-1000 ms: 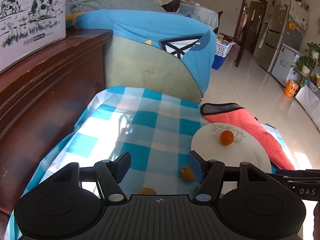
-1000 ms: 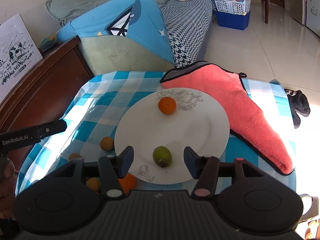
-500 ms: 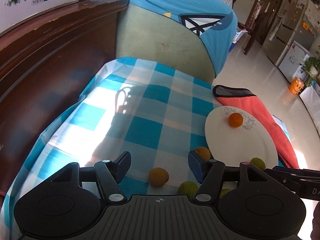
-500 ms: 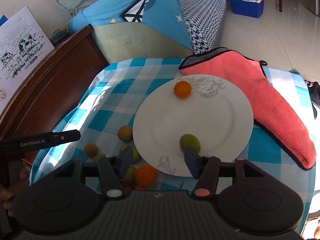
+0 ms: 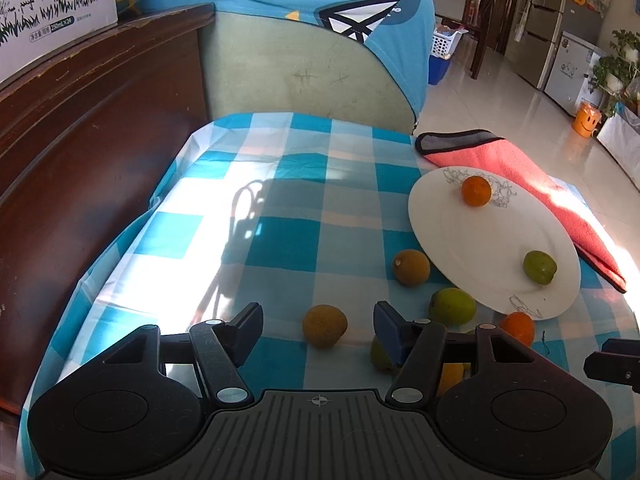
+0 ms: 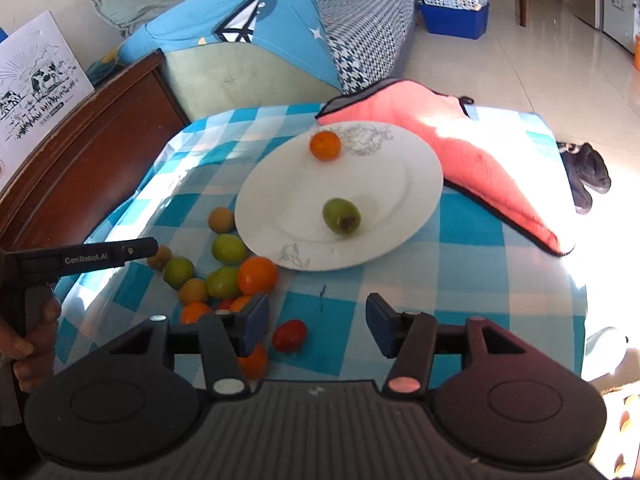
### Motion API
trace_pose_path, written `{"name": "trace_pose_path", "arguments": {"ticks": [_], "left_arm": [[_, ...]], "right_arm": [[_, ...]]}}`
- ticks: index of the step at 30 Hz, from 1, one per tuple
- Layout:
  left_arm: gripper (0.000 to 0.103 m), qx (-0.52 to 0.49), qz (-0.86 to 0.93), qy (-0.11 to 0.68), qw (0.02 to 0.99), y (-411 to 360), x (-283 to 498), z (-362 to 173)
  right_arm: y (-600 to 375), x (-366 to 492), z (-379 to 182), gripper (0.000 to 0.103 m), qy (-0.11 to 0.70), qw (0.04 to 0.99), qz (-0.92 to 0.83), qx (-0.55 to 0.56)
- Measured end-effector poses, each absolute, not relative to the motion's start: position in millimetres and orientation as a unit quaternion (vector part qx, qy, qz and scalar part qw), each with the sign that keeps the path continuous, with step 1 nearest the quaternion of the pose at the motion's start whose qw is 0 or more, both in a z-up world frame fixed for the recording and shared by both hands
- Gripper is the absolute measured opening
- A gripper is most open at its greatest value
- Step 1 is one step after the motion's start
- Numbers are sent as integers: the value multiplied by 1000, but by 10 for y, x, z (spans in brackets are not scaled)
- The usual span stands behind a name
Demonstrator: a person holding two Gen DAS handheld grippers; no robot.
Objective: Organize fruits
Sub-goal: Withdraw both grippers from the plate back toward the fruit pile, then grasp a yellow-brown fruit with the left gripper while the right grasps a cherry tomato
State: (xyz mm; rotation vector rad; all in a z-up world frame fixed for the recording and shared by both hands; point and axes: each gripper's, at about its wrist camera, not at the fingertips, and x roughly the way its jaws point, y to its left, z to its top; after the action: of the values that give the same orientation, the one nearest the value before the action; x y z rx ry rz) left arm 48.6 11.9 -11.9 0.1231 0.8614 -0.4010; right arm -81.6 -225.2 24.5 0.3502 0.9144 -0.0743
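Note:
A white plate on the blue checked tablecloth holds an orange and a green fruit. Several loose green, orange and brown fruits lie left of the plate, with a red one nearer me. My left gripper is open, with a brown fruit between its fingers on the cloth. My right gripper is open and empty above the cloth in front of the plate. The left gripper's tip shows in the right wrist view.
A pink cloth lies behind and right of the plate. A dark wooden cabinet borders the table's left side. A sofa with a blue cover stands behind. The table drops off to tiled floor at the right.
Both grippers pulled back from the plate. The right gripper now sits well short of the green fruit on the plate. The left view shifted so a brown fruit lies between its fingers.

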Motion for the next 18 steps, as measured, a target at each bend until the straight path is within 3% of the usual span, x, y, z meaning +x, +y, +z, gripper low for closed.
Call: {"name": "trace_pose_path", "arguments": {"ticks": [10, 18], "left_arm": [[56, 59, -197, 417, 886, 80, 487, -188], [45, 51, -197, 416, 886, 84, 507, -207]], "right_arm": [[-2099, -752, 88, 43, 458, 876, -22, 152], [-2023, -705, 6, 35, 468, 874, -17, 133]]}}
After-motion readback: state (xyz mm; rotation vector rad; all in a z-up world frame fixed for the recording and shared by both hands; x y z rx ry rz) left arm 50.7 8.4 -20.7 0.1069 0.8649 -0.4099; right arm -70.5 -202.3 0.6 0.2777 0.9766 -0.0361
